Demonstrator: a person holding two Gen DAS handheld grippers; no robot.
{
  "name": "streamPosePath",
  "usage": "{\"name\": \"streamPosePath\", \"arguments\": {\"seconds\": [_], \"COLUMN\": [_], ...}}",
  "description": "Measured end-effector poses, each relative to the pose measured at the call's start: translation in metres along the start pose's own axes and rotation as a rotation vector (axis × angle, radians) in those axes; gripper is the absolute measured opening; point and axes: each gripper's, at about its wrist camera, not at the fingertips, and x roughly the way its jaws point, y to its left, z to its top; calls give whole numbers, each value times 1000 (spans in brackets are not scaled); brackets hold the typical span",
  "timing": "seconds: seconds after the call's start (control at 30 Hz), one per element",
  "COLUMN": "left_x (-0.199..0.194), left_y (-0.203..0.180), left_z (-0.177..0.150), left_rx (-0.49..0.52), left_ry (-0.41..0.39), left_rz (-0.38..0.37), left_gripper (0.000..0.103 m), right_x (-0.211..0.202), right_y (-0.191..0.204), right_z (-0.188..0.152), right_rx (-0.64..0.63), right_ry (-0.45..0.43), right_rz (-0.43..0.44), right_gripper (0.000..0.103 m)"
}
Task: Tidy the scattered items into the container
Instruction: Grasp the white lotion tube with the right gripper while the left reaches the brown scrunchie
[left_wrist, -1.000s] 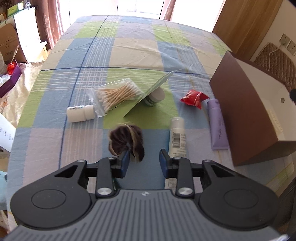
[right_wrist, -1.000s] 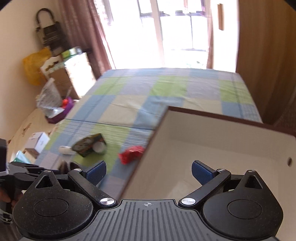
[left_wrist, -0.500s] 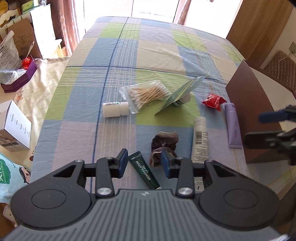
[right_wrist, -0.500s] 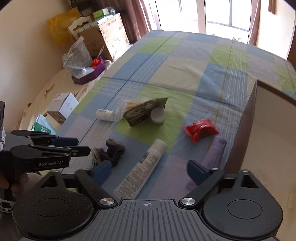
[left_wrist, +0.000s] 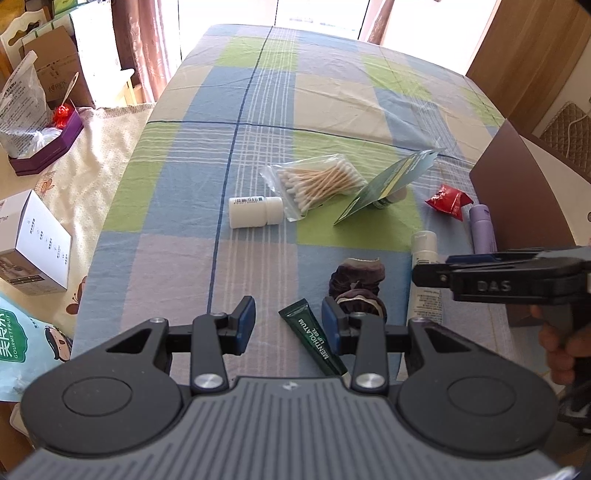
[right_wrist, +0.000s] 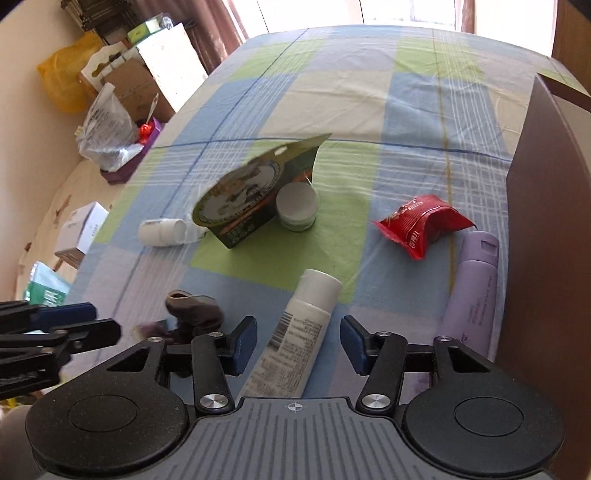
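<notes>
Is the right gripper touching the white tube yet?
Apart. The right wrist view shows the right gripper open, its fingers straddling the white tube with cloth visible either side.

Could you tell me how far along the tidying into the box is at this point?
Nothing visibly done: the box interior is out of view. In hand: the right tool is open over the white tube; the left tool is open, empty. Still scattered: green tube, cotton swabs, pill bottle, red packet, purple tube.
</notes>
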Motion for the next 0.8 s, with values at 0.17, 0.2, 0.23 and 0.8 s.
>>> {"name": "streamPosePath", "arguments": {"seconds": [0.17,0.2,0.23,0.8], "left_x": [0,0,-1,61], "left_y": [-2,-3,-4,-57], "left_z": [1,2,3,13], "left_rx": [13,15,17,250], "left_ry": [3,2,-1,112], "left_rz": [-9,-14,-21,-31], "left_gripper": [34,34,34,41], "right_x": [-2,-4,-7,-15], "right_y": [6,5,4,3], "right_z": [-10,-13,-17,-61], "right_rx": [-110,-117,-123,-239], "right_ry": [2,9,14,-4], "right_rz": [-37,-42,-50,-116], "right_gripper": [37,37,37,37]}}
